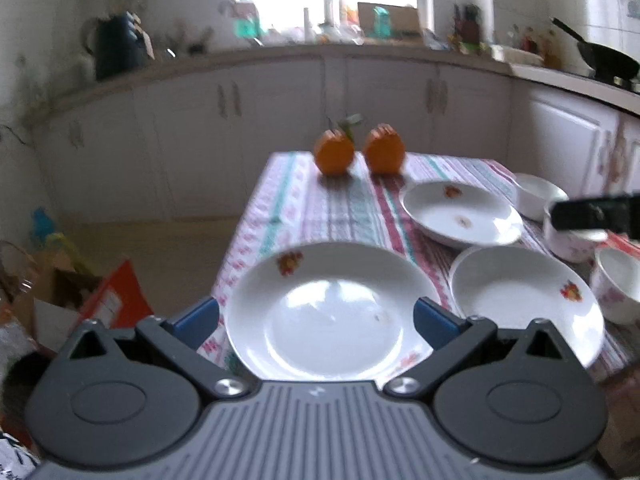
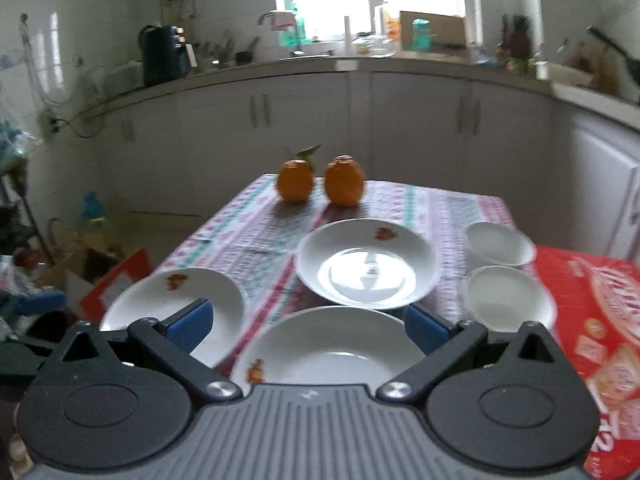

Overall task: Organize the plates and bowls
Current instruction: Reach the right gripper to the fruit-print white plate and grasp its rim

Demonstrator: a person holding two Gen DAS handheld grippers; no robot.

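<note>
Three white plates with a small fruit print lie on the striped tablecloth (image 1: 320, 208). In the left wrist view the near-left plate (image 1: 332, 312) fills the gap of my open left gripper (image 1: 316, 322), its blue fingertips (image 1: 196, 322) at the plate's sides, not clamping it. The far plate (image 1: 460, 216) and the near-right plate (image 1: 524, 300) lie to the right. My right gripper (image 2: 308, 324) is open above the near-right plate (image 2: 328, 352), with the far plate (image 2: 368, 264) ahead and the left plate (image 2: 176, 308) beside it. White bowls (image 2: 500, 244) (image 2: 508, 300) sit at the right.
Two oranges (image 1: 334, 152) (image 1: 384, 150) stand at the table's far end. A red carton (image 2: 592, 320) lies at the right, next to the bowls. A third bowl (image 1: 618, 284) shows at the right edge. Boxes and clutter (image 2: 116, 280) cover the floor on the left. Kitchen cabinets stand behind.
</note>
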